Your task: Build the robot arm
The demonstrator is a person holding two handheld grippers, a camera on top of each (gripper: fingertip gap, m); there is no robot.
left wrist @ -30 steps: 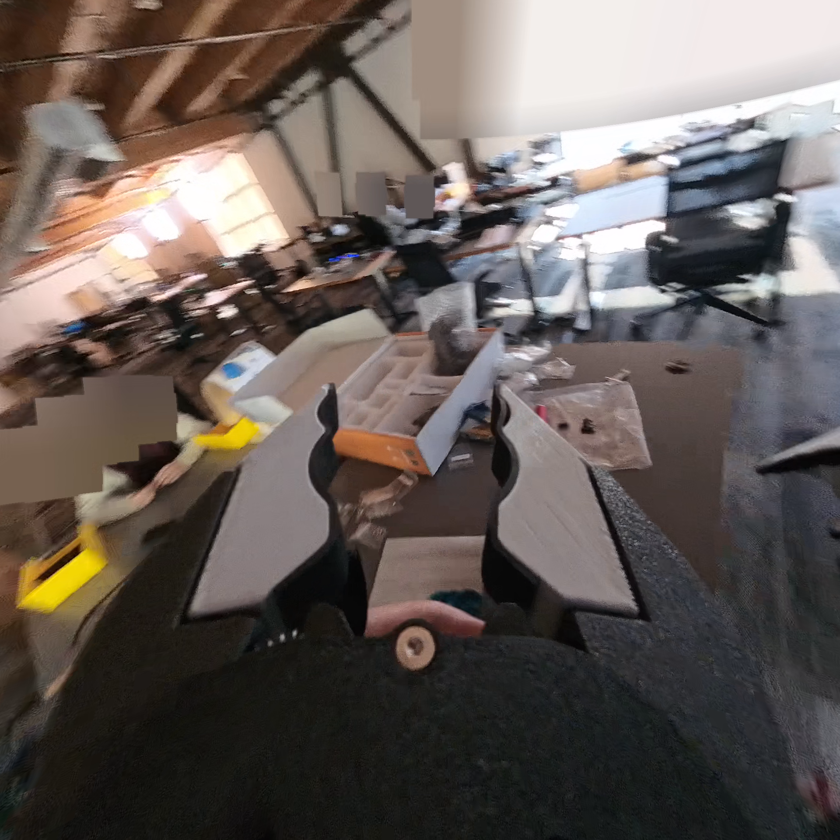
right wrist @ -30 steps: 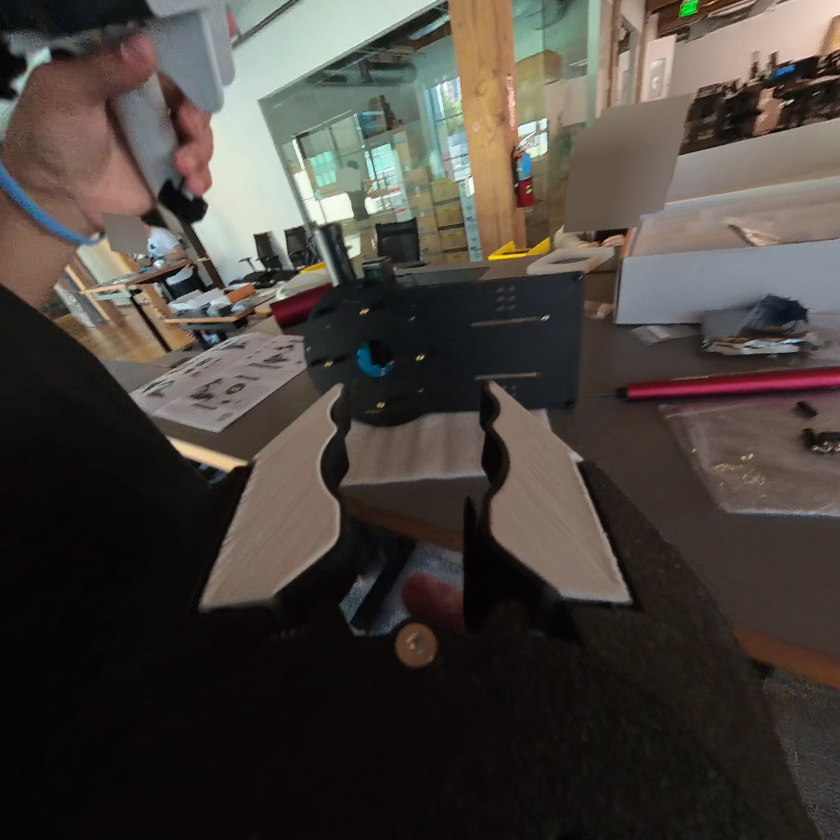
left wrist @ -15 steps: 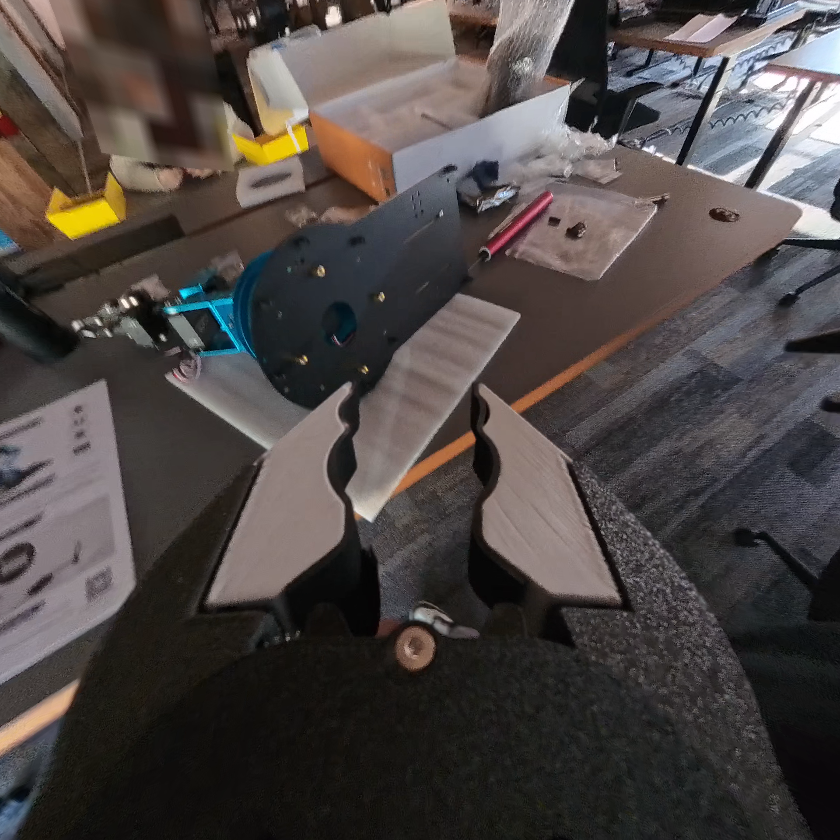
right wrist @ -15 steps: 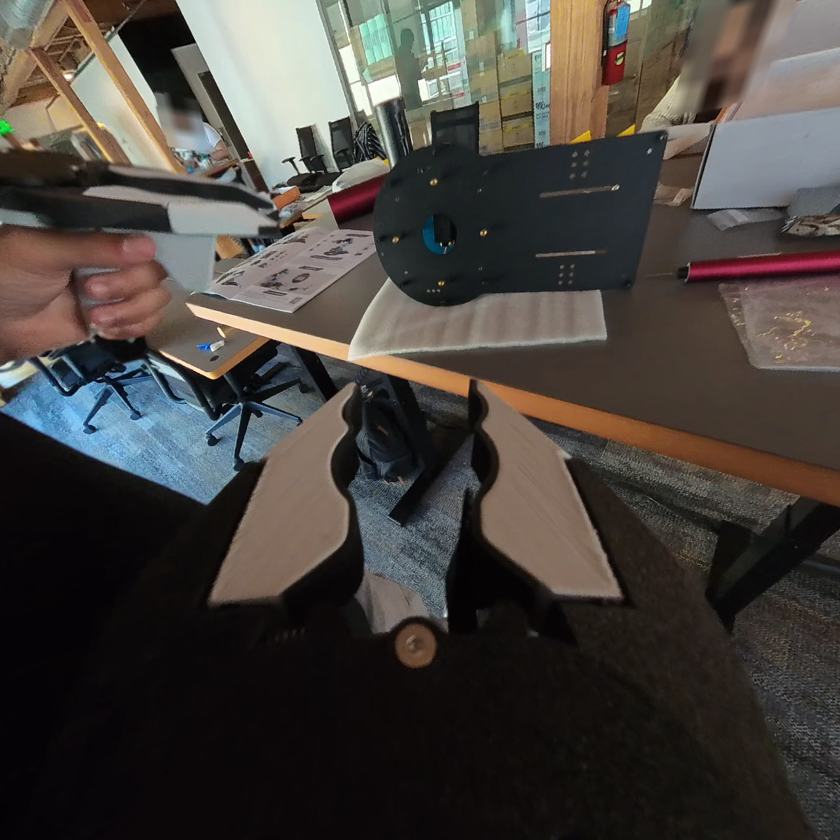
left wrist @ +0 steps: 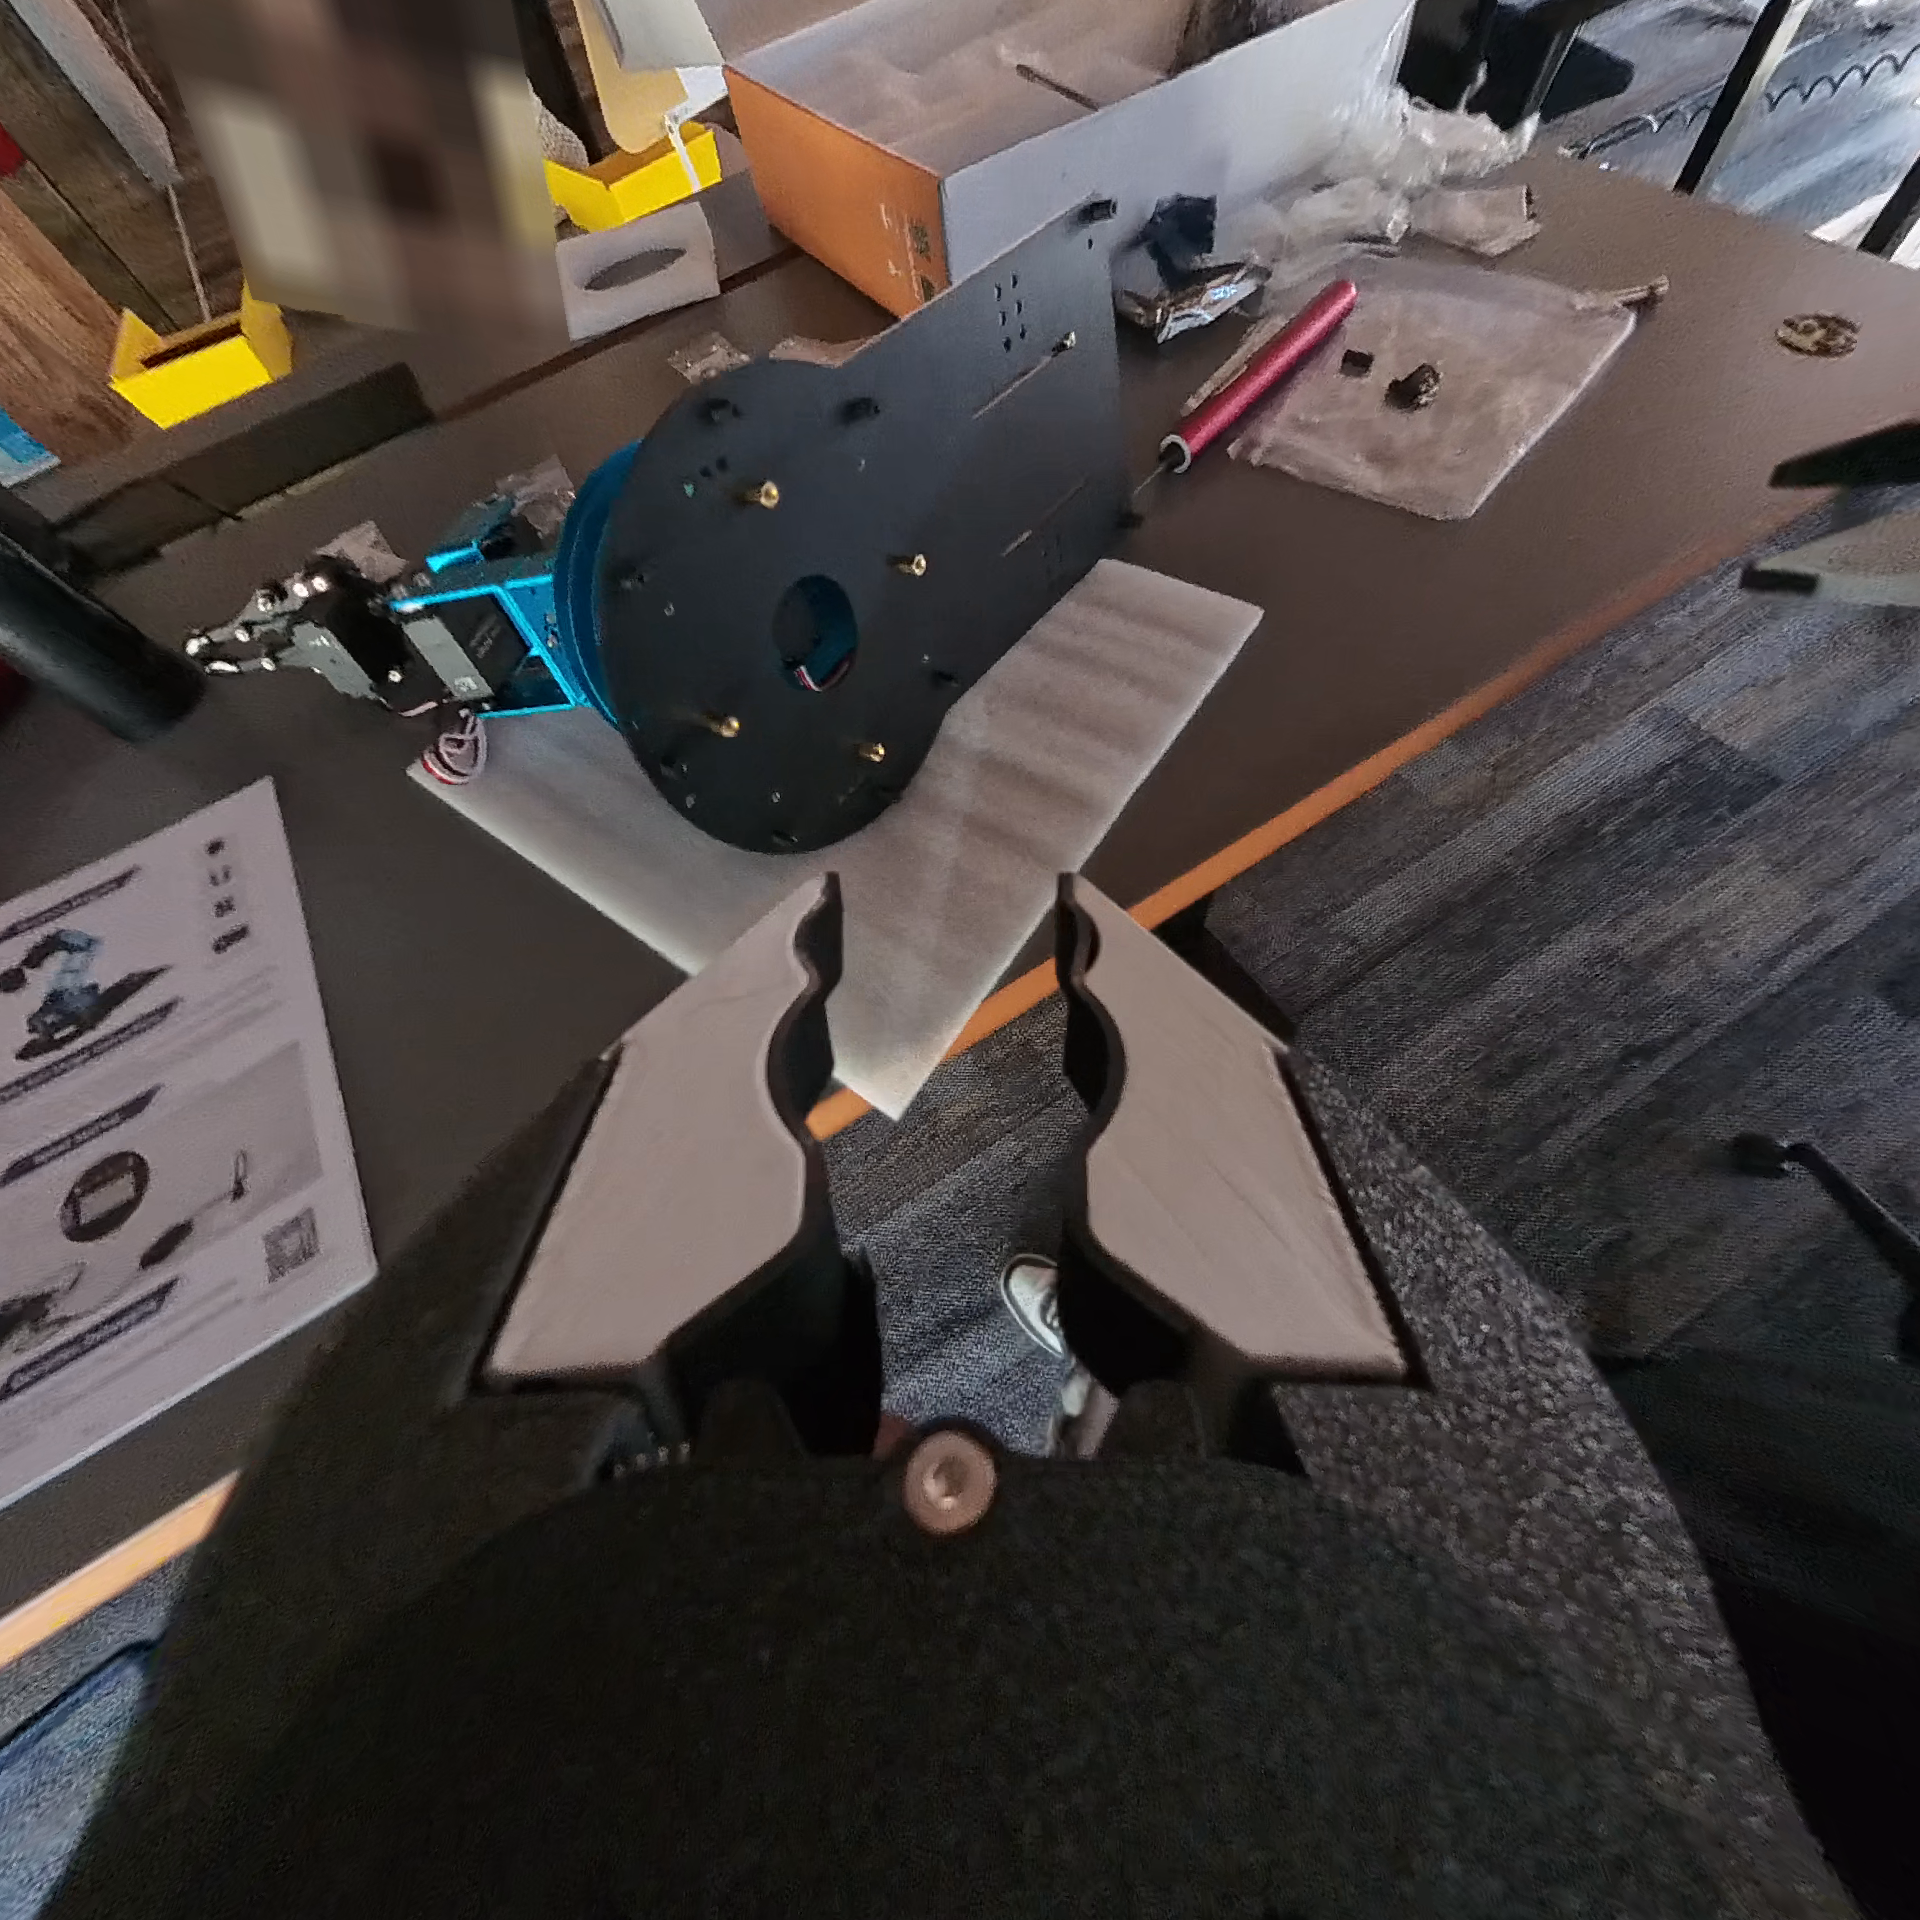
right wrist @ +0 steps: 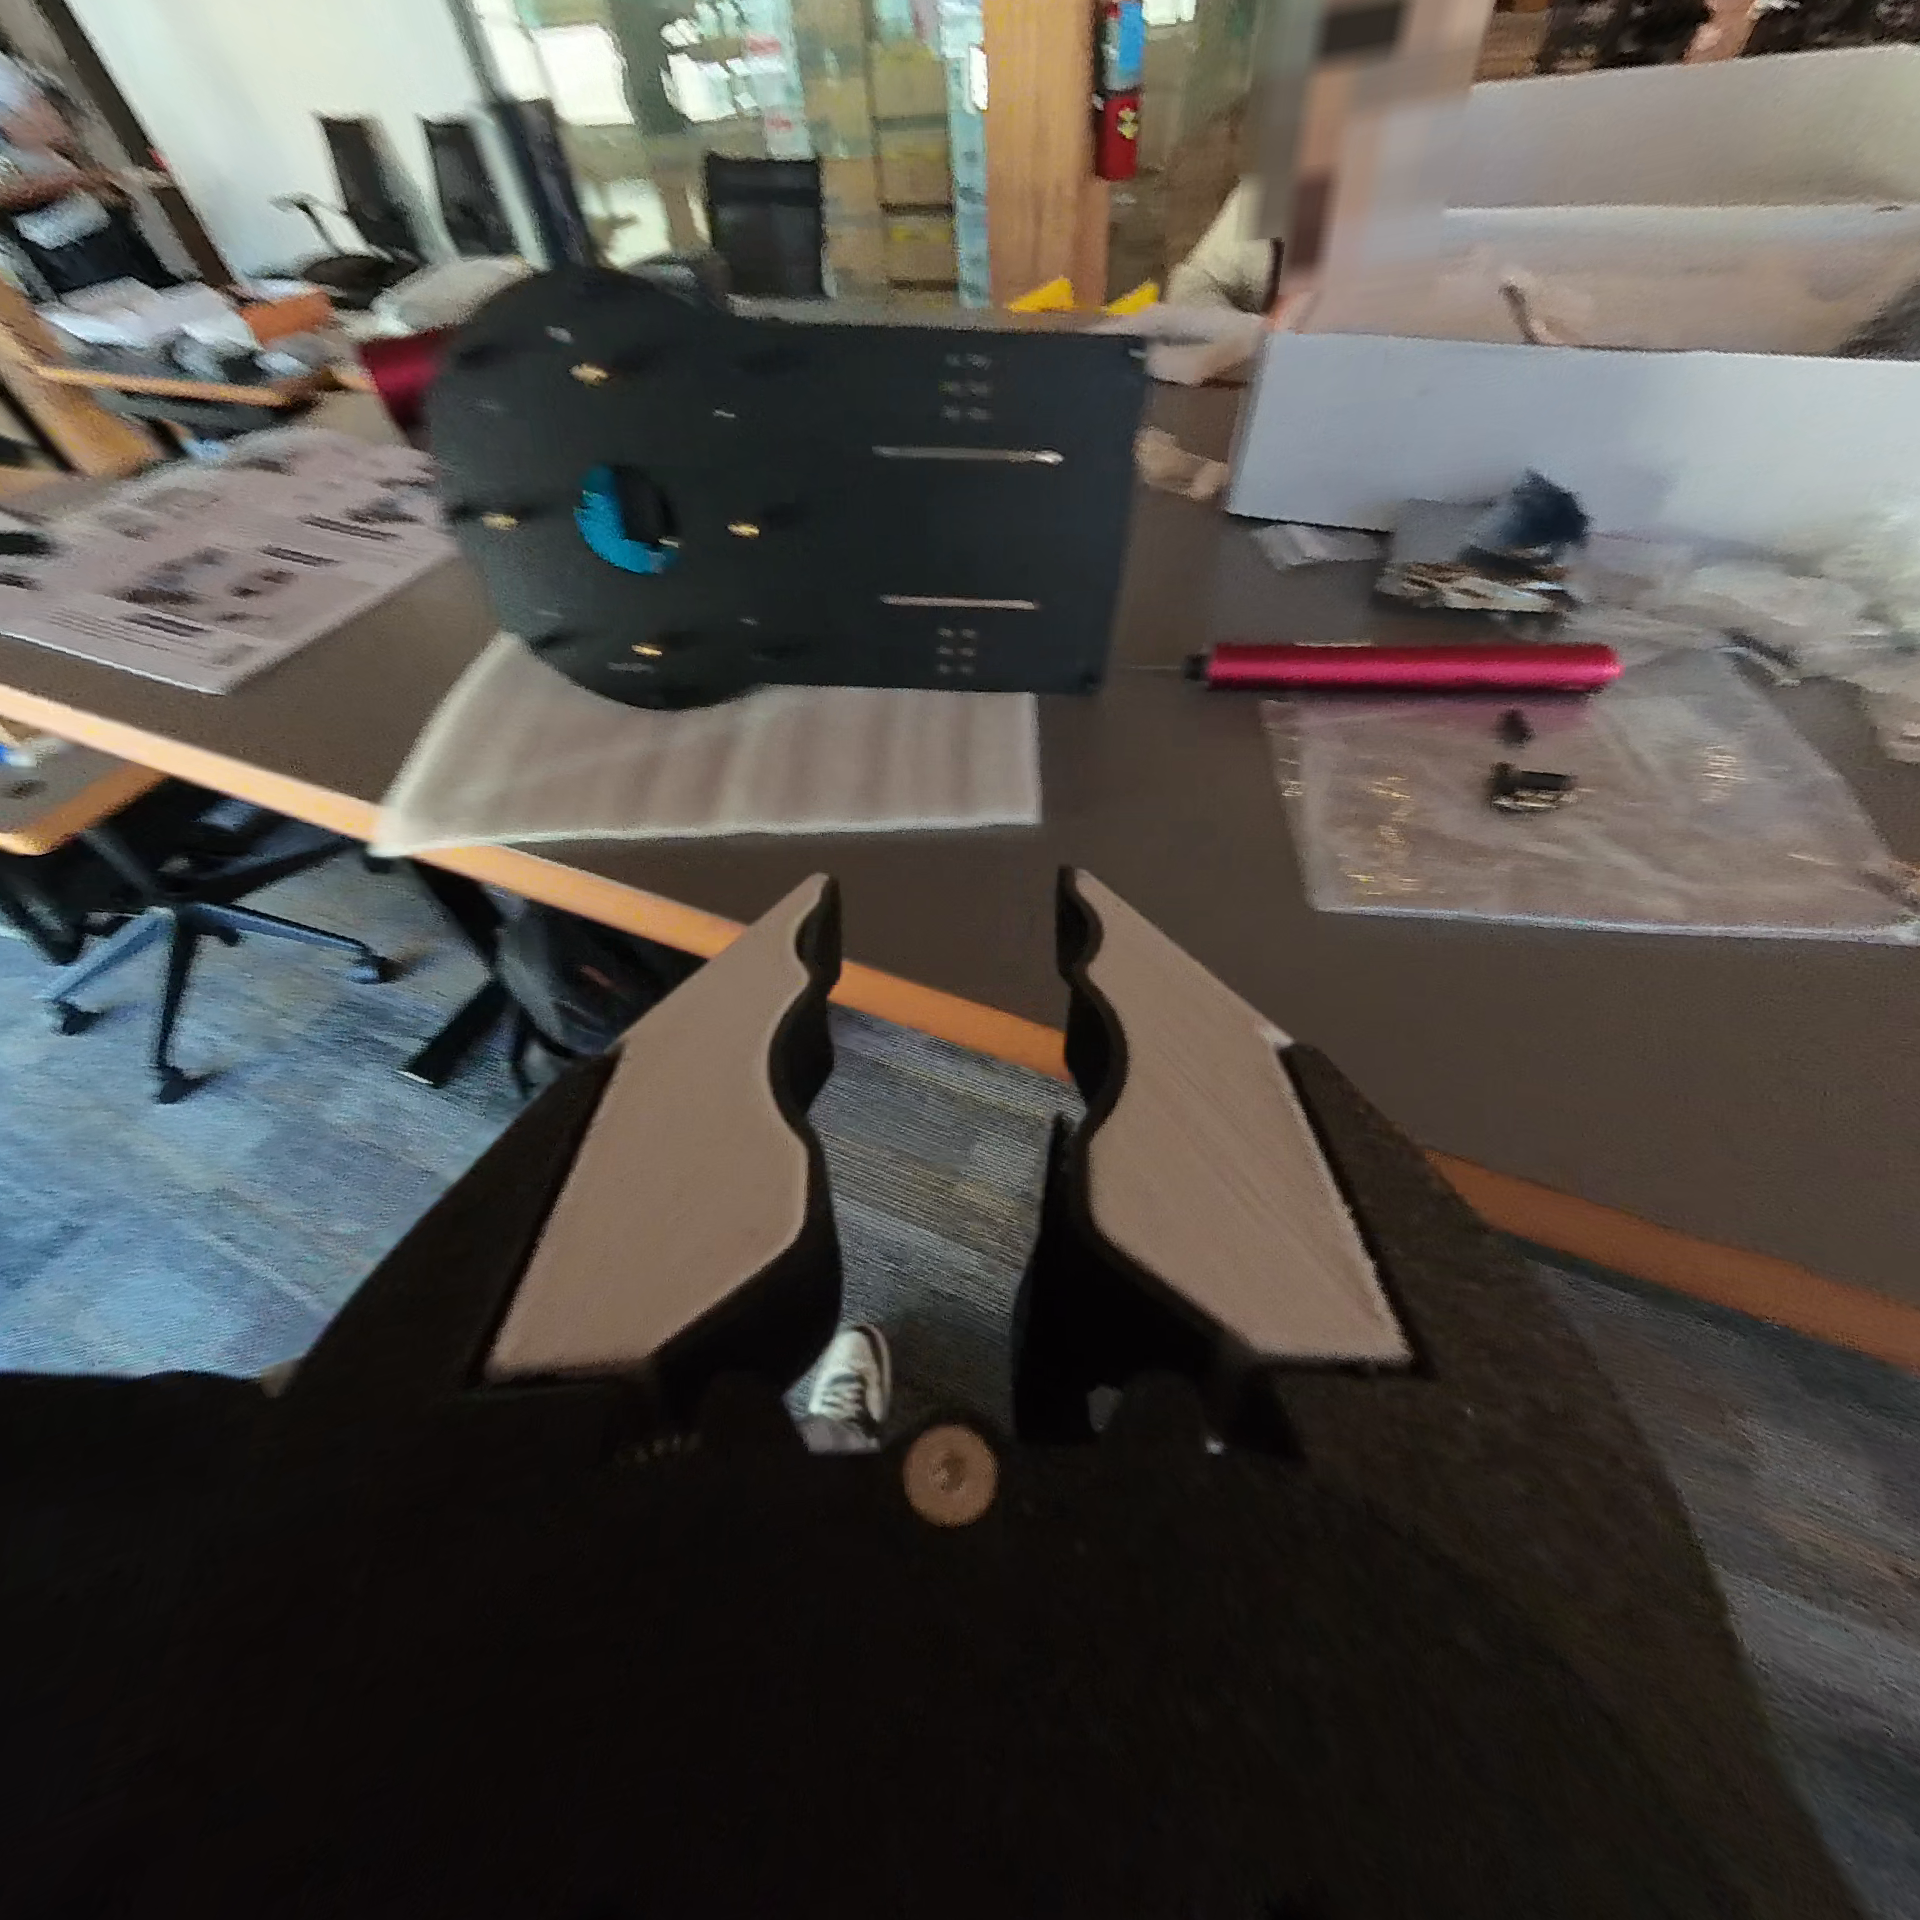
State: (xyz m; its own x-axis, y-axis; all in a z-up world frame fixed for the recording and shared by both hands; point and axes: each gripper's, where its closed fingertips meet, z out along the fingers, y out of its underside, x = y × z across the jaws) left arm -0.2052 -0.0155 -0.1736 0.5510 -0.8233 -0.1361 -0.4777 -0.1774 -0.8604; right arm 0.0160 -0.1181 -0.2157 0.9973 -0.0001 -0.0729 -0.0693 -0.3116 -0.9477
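Both your left gripper (left wrist: 945,904) and right gripper (right wrist: 945,904) hang empty with jaws parted, short of the table edge (right wrist: 935,1003), the black plate (right wrist: 790,520) standing ahead on the foam sheet (right wrist: 727,769).

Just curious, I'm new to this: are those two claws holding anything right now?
No. The left claw and the right claw are both open and empty, short of the black plate.

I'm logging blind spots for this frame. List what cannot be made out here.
- Blue arm assembly: in the right wrist view the black plate hides all but a blue patch in its hole.
- Small black parts on the plastic bag: too small and blurred to identify.
- Orange and white box: top cut off by the left wrist view's edge.
- Right gripper: only a sliver at that view's right edge.
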